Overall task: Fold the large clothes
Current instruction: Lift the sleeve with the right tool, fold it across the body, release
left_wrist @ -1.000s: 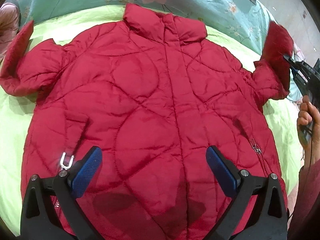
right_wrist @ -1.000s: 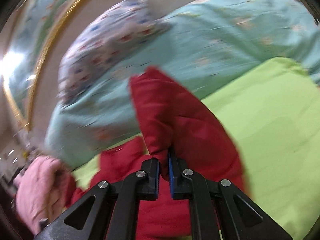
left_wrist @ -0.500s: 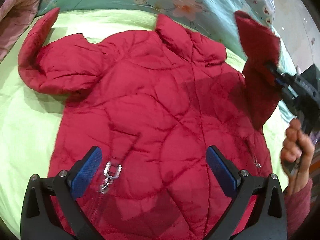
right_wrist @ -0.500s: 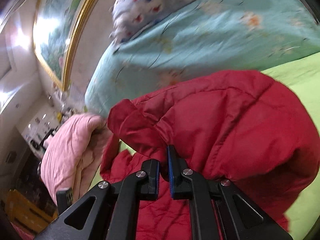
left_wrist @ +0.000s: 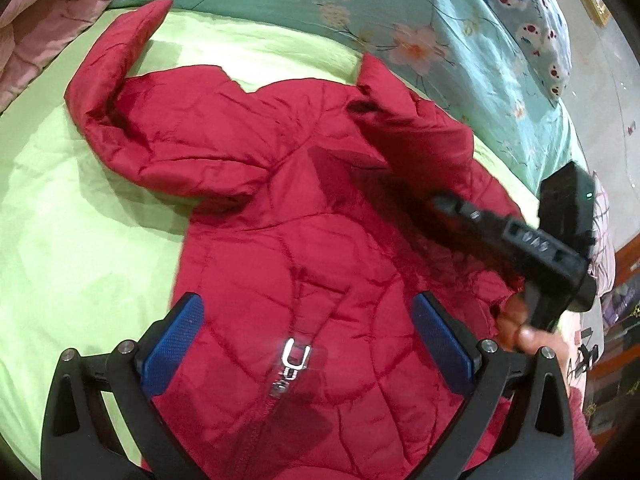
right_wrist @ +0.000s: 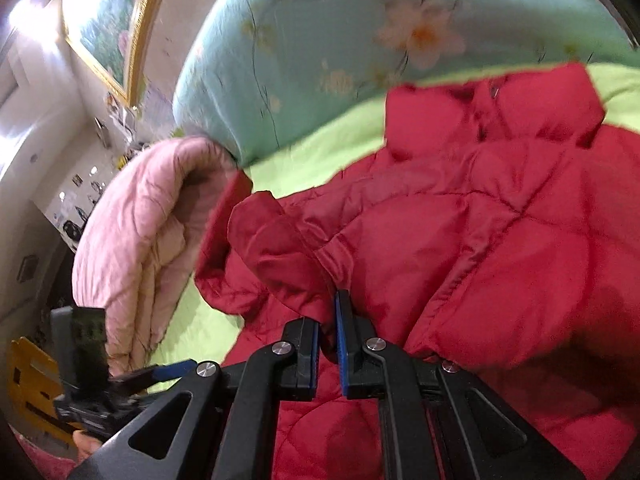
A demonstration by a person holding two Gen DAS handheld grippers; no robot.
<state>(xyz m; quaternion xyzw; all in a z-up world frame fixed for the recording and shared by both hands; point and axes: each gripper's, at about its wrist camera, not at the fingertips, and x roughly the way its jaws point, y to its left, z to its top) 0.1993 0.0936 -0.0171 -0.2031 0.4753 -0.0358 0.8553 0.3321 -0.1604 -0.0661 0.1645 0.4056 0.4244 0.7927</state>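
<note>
A red quilted jacket [left_wrist: 288,240] lies front up on the lime-green sheet [left_wrist: 80,248], collar [right_wrist: 540,104] towards the pillows. My right gripper [right_wrist: 328,344] is shut on the cuff of the jacket's right sleeve [right_wrist: 280,248] and holds it over the chest. In the left wrist view that gripper [left_wrist: 440,202] reaches in from the right, with a hand [left_wrist: 520,332] on its grip. My left gripper [left_wrist: 308,340] hovers open above the lower front, the silver zipper pull [left_wrist: 294,360] between its blue pads [left_wrist: 172,344]. The other sleeve [left_wrist: 120,64] sticks out at the far left.
A teal floral duvet [left_wrist: 360,12] and a patterned pillow [left_wrist: 520,8] lie beyond the collar. A pink quilt [right_wrist: 152,232] is bunched at the bed's left side. Bare green sheet lies left of the jacket. A yellow crate [right_wrist: 28,384] stands off the bed.
The right gripper has swung the sleeve from out at the right side inward and down across the chest. The left gripper has slid sideways along the hem, so the zipper pull now sits between its fingers.
</note>
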